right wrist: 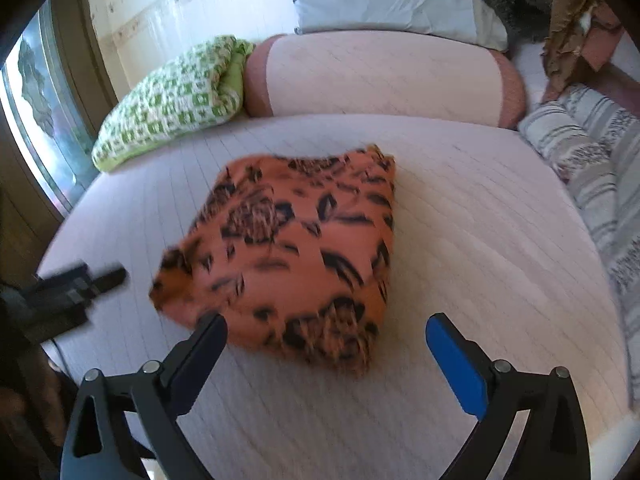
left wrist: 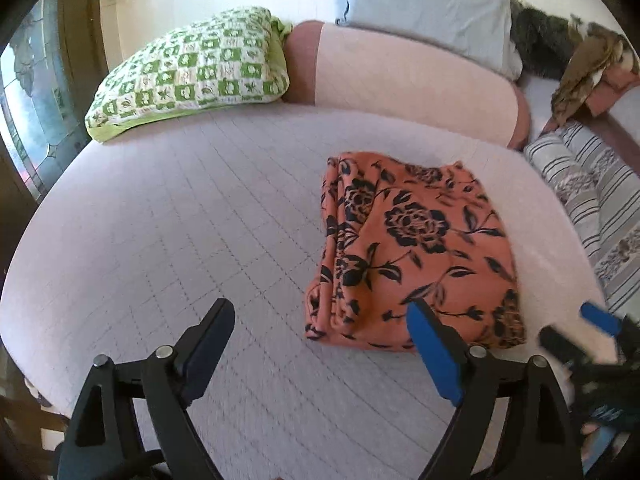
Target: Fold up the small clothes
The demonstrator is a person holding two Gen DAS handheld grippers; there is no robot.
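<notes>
An orange cloth with black flowers lies folded into a compact stack on the pale quilted bed. It also shows in the right wrist view, blurred. My left gripper is open and empty, just in front of the cloth's near left corner. My right gripper is open and empty, its jaws wide apart at the cloth's near edge. The right gripper also shows at the far right of the left wrist view. The left gripper shows at the left of the right wrist view.
A green checked pillow lies at the back left. A pink bolster runs along the back, with a pale blue pillow behind it. Striped bedding lies at the right. A window is at the left.
</notes>
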